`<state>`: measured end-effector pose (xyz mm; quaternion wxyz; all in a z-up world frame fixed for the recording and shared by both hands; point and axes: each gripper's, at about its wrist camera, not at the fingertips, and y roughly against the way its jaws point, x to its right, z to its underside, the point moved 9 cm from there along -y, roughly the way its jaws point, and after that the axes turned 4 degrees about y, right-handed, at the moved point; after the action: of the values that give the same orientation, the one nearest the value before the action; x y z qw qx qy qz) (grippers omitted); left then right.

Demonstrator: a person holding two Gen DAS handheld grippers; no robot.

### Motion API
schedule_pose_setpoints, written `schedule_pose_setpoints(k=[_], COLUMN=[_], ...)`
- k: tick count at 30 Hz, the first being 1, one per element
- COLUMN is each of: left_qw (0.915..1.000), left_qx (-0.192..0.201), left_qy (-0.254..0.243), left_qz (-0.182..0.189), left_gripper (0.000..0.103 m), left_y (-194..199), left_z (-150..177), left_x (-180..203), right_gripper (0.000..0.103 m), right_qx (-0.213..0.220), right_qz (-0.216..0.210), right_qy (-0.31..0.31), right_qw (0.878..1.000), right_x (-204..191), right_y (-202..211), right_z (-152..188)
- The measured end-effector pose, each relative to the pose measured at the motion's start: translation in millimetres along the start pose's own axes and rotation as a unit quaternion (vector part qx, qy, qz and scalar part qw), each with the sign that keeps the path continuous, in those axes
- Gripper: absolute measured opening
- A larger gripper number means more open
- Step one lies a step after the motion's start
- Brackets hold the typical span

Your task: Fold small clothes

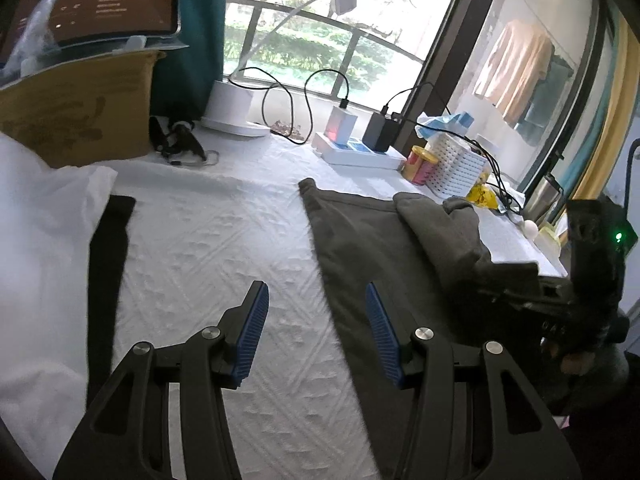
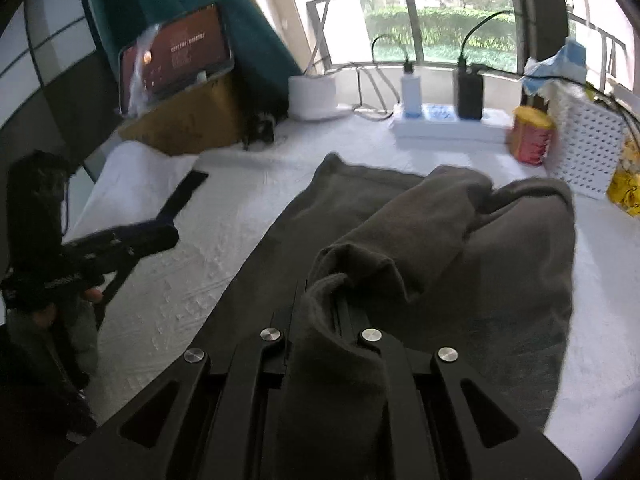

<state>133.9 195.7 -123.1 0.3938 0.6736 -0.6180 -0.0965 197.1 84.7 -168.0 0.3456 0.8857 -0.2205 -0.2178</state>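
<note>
1. Two tongs work over a worktop [image 1: 208, 248] covered in a white textured cloth, with a dark grey garment [image 1: 360, 248] spread on its right half.
2. Left tongs [image 1: 316, 320] hover released above the white cloth, blue-padded fingers [image 1: 252, 332] spread wide; the right finger sits over the garment's left edge, the left finger over bare cloth. Nothing is between them.
3. Right tongs [image 2: 320, 300] are clenched on a bunched fold of the grey garment [image 2: 400, 240], which is lifted and drapes back over the fingers, hiding them.
4. From that grip the lifted fold runs away from the camera as a rolled ridge, lying on top of the flat part of the garment.
5. In the right wrist view the left tongs [image 2: 160, 236] show at the left, apart from the garment.
6. A black strip of fabric [image 1: 106, 280] lies at the left, beside a white cloth pile [image 1: 44, 240].
7. Along the far edge by the window stand a cardboard box [image 1: 80, 112], a white lamp base [image 1: 232, 108], a white power strip [image 1: 360, 152] with two chargers plugged in, a red-and-yellow can [image 1: 418, 166] and a white perforated basket [image 1: 456, 164].
</note>
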Motion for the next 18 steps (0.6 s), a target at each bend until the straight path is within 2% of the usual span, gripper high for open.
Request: schedule_pose_setpoints(k=[2, 4, 6, 10, 11, 13, 14, 15, 18], left_qw=[1.0, 1.0, 0.9999, 0.9999, 0.9999, 0.9998, 0.9998, 0.9998, 0.9997], left_qx=[0.0, 0.0, 0.001, 0.005, 0.005, 0.006, 0.006, 0.007, 0.007], left_qy=[0.004, 0.008, 0.01, 0.011, 0.011, 0.007, 0.003, -0.001, -0.012], left_qz=[-0.004, -0.005, -0.007, -0.011, -0.012, -0.015, -0.016, -0.018, -0.02], left_gripper=[0.054, 0.054, 0.054, 0.054, 0.054, 0.054, 0.054, 0.054, 0.054], left_y=[1, 3, 5, 10, 11, 12, 12, 12, 11], left_z=[1, 3, 4, 4, 3, 2, 0, -1, -6], left_x=[-4, -8, -10, -11, -11, -9, -8, -6, 1], right_gripper=[0.013, 0.013, 0.018, 0.02, 0.022, 0.035, 0.046, 0.051, 0.051], right_qx=[-0.01, -0.026, -0.052, -0.068, -0.071, -0.075, -0.076, -0.071, -0.057], right_qz=[-0.01, -0.038, -0.051, -0.092, -0.101, -0.124, -0.133, -0.138, -0.135], right_qy=[0.016, 0.04, 0.071, 0.099, 0.105, 0.119, 0.127, 0.136, 0.141], right_qw=[1.0, 0.998, 0.995, 0.988, 0.987, 0.982, 0.98, 0.978, 0.979], right_x=[-13, -34, -54, -85, -91, -104, -110, -115, -113], right_y=[-6, -11, -19, -19, -17, -10, -6, 1, 18], right_z=[4, 9, 17, 29, 32, 41, 45, 48, 50])
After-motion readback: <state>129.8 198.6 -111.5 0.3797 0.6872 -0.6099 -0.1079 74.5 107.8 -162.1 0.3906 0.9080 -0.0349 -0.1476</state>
